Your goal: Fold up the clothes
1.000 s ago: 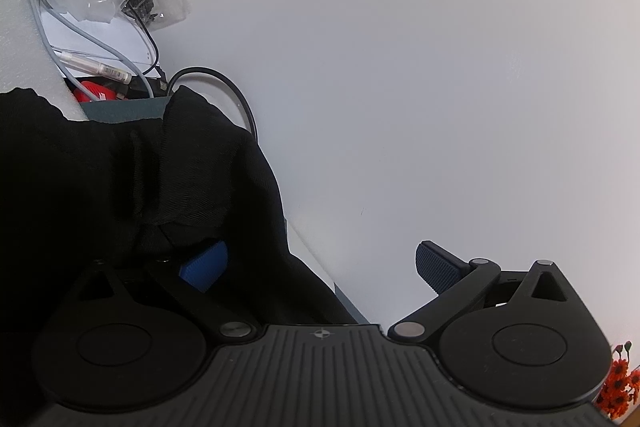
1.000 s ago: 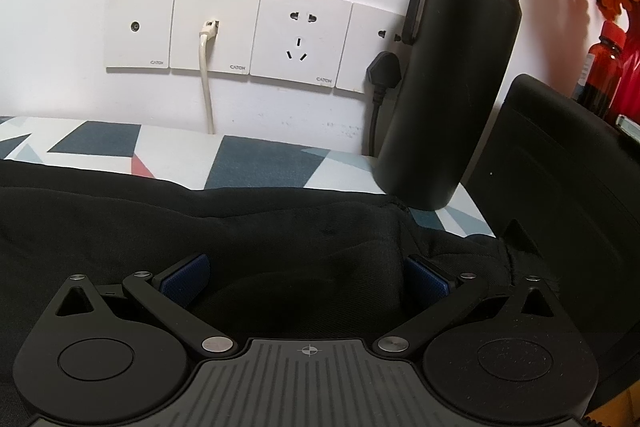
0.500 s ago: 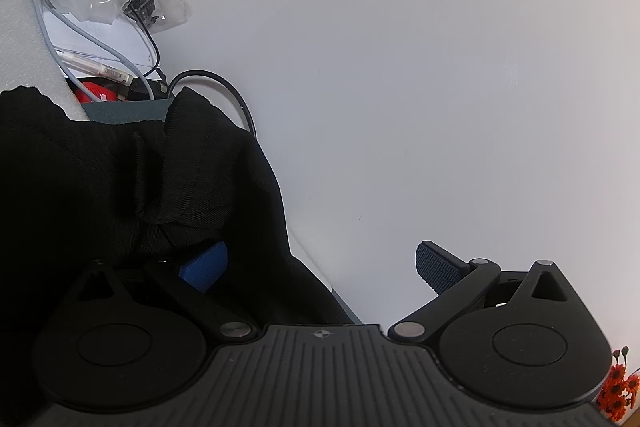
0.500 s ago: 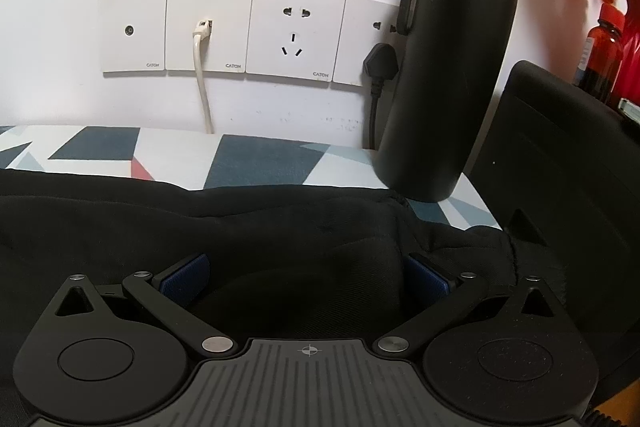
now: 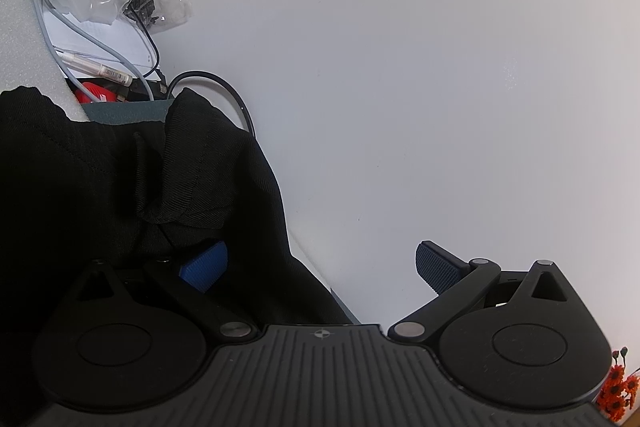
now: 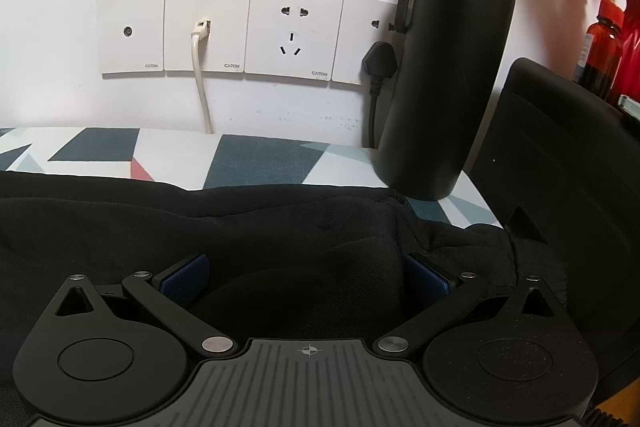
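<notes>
Both the left gripper and right gripper stand wide apart, gripping nothing, with the black garment bunched across each frame's lower left.

The garment runs off the left frame edge; the flask hides half the fourth socket plate.
</notes>
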Tool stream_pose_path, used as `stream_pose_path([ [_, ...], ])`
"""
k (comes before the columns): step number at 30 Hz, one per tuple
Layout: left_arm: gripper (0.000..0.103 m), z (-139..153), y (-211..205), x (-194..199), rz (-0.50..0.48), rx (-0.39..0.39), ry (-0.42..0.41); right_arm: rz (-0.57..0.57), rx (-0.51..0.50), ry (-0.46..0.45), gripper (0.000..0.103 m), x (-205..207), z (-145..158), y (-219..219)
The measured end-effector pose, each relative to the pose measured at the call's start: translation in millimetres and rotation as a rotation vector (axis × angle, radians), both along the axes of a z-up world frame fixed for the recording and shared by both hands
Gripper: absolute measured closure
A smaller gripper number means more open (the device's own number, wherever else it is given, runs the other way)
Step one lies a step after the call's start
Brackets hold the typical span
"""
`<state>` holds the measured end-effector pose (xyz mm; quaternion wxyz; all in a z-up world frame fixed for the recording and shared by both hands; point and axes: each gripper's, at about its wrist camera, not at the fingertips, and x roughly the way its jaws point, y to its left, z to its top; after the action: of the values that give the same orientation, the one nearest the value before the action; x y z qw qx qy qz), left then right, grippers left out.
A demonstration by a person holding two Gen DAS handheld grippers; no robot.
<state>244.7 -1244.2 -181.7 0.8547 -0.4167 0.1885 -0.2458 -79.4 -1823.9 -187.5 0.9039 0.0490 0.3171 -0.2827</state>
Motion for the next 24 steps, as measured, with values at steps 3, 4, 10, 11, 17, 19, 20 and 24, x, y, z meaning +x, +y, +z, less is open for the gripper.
stream_pose_path([
  [3,0.0,-0.3,0.9,-0.5,0.001,-0.007,-0.003,-0.002,0.0,-0.001,0.001,-0.5,0.1,0.2],
  [4,0.0,-0.3,1.1,-0.5,0.0,-0.008,-0.004,-0.002,0.001,-0.001,0.001,-0.6,0.1,0.1],
  [10,0.0,0.4,0.6,-0.5,-0.003,0.003,0.0,-0.002,0.005,-0.002,0.001,-0.9,0.5,-0.1],
  [11,0.0,0.5,0.5,-0.5,-0.003,0.004,0.001,-0.001,0.005,-0.001,0.001,-0.8,0.6,-0.1],
  [17,0.0,0.7,0.0,-0.6,-0.003,0.006,0.001,0.003,0.005,-0.001,0.001,-0.9,0.9,-1.1],
  [19,0.0,0.7,-0.2,-0.4,-0.002,0.005,0.001,0.002,0.009,-0.002,0.001,-0.7,1.0,-1.4],
  [20,0.0,0.7,-0.1,-0.3,-0.003,0.006,0.002,0.001,0.009,-0.002,0.001,-0.4,1.0,-1.1],
  [24,0.0,0.9,-0.5,0.3,-0.003,0.007,0.002,0.003,-0.012,0.004,0.001,0.7,0.3,1.9],
])
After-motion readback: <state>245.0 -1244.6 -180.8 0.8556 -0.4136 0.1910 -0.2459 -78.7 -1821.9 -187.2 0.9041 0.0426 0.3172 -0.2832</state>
